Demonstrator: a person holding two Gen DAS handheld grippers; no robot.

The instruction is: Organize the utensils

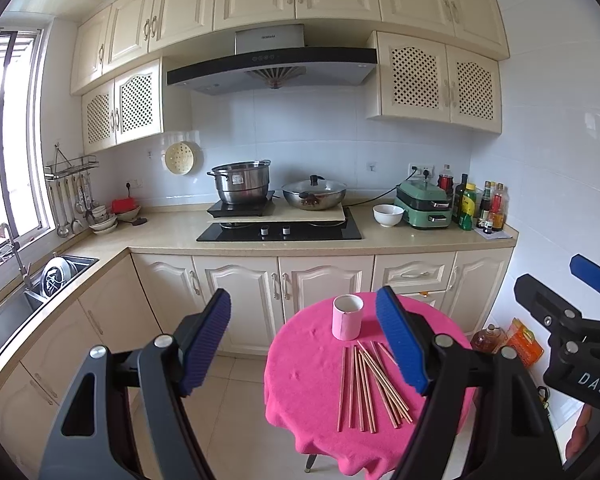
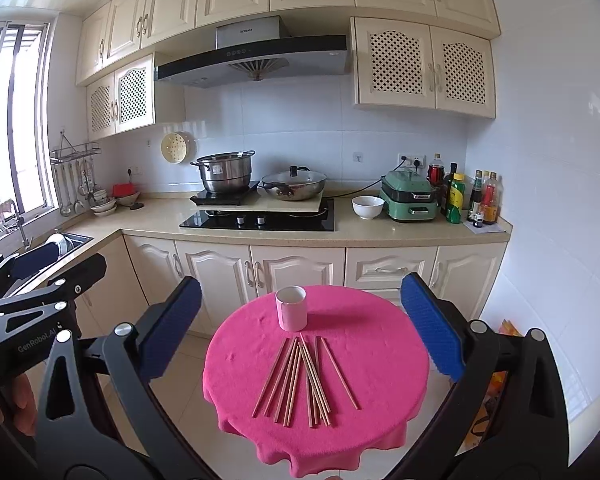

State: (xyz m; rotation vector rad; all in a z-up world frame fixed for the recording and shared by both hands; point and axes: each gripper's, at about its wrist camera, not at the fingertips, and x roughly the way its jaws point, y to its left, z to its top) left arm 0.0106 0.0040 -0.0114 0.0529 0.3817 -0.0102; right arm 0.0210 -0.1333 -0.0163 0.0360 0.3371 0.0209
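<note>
Both jaws wide open, holding nothing, w/ left gripper [image 1: 304, 344] & right gripper [image 2: 300, 328] hovering above chopsticks [image 2: 304, 380] at frame centre, cup [image 2: 291, 308] just behind for loading

Steel pot [image 1: 240, 182], wok [image 1: 314, 196], white bowl [image 1: 388, 215]

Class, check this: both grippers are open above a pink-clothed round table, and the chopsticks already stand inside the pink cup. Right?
Not quite. The chopsticks lie loose on the tablecloth in front of the pink cup, as the right wrist view shows. The rest holds.
</note>
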